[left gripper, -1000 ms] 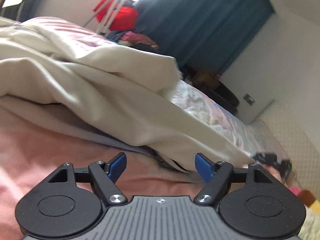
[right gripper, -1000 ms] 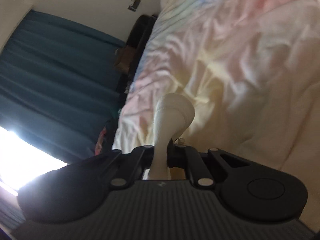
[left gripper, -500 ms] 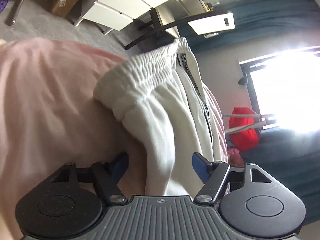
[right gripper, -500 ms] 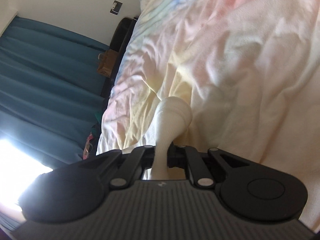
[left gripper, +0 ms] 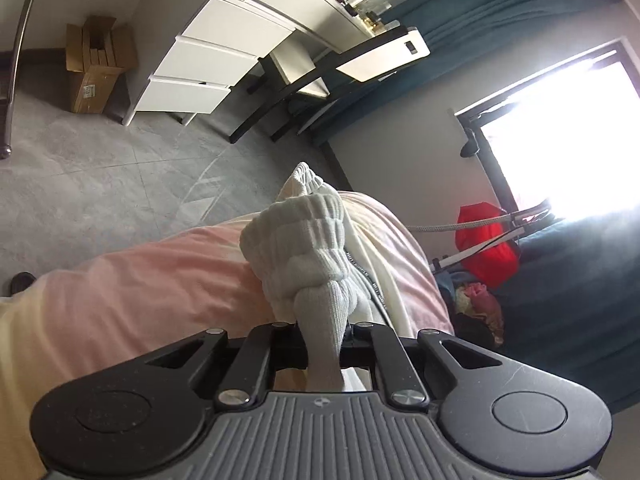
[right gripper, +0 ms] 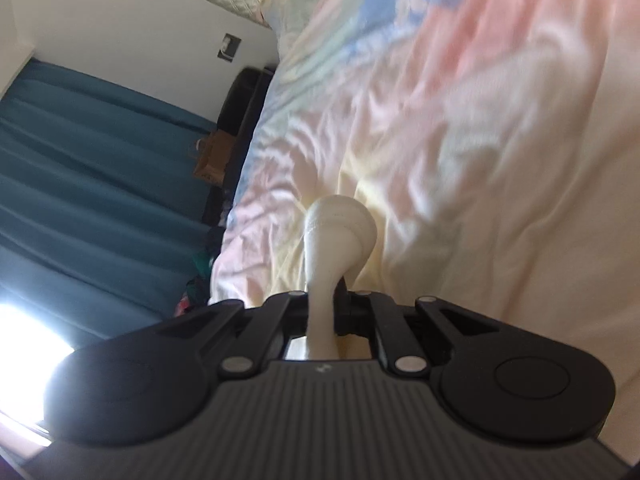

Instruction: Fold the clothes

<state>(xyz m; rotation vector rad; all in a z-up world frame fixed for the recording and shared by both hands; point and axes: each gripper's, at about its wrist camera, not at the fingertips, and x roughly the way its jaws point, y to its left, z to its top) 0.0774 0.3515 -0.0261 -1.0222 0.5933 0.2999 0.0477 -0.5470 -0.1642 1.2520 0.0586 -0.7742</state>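
**Both grippers pinching white garment over bed**

Left gripper [left gripper: 324, 332]: jaws closing on the ribbed, elasticated waistband [left gripper: 304, 236] of a white knit garment; fabric bunches thick and puckered at centre frame, pads pressing it. Below lies the smooth pink bed cover [left gripper: 132, 288]. White drawer unit [left gripper: 208, 60] at upper left.

Right gripper [right gripper: 326, 312]: jaws fully closed on a smooth cream fabric fold [right gripper: 336, 236], rounded like a bulb, centre frame, above the wrinkled pastel bedsheet [right gripper: 460, 128].

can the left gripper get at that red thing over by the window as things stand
Probably not. The left gripper is closing on the white garment's ribbed waistband, so its jaws are occupied, and the red thing hangs beyond the far edge of the bed, near the window. It would have to let go first.
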